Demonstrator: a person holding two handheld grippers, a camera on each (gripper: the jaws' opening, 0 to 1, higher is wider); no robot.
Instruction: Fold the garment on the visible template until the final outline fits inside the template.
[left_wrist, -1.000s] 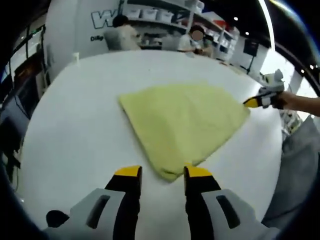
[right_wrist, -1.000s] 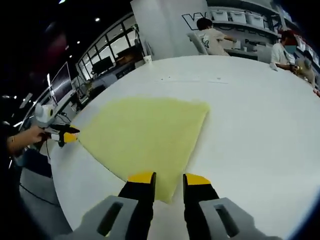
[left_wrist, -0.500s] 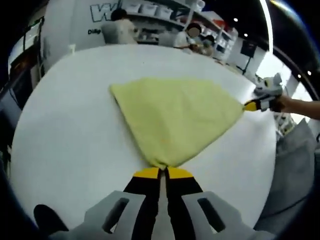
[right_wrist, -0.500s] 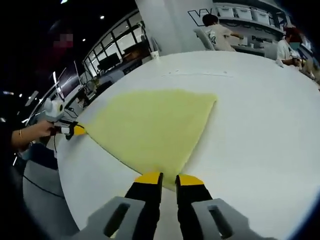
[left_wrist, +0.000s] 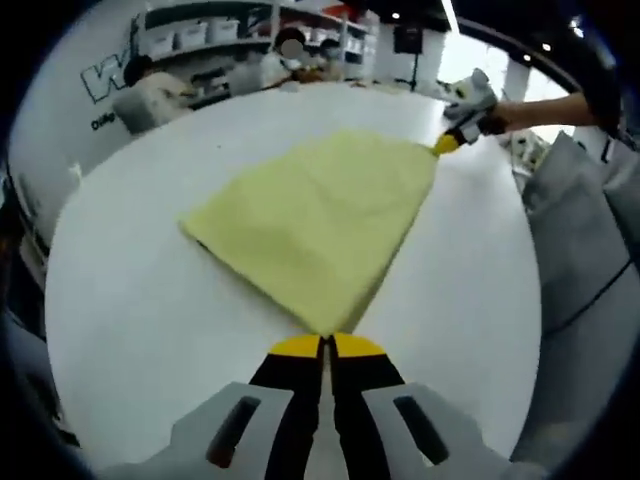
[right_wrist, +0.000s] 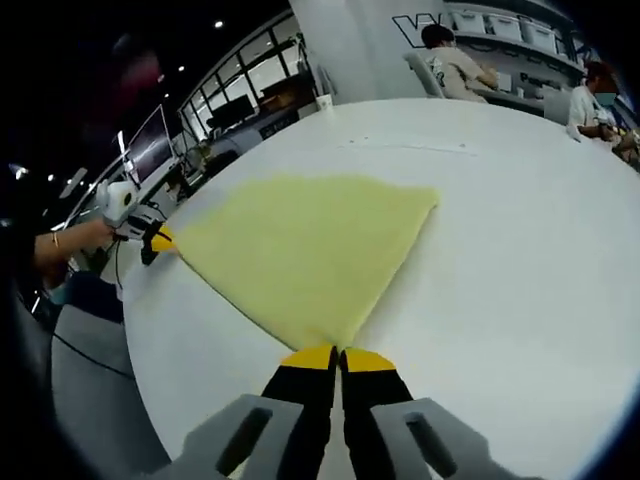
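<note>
Left gripper view shows the yellow garment (left_wrist: 318, 228) lying flat on the white table (left_wrist: 130, 300), already folded to a roughly four-cornered shape whose near corner runs straight into the left hand-held gripper (left_wrist: 324, 345); its yellow-tipped jaws are pressed together on that corner. The opposite, far corner is pinched by the right hand-held gripper (left_wrist: 446, 141), held in a person's hand (left_wrist: 478, 104) at the upper right of that view. In the right gripper view the arrangement mirrors: the garment (right_wrist: 305, 250) spreads ahead of the right hand-held gripper (right_wrist: 340, 357), whose jaws are clamped on the nearest corner, while the left hand-held gripper (right_wrist: 160, 240) grips the corner off to the left. So the cloth's long diagonal runs between the two grippers, each holding one end. No template outline can be made out on the table. People sit at shelves in the background.
</note>
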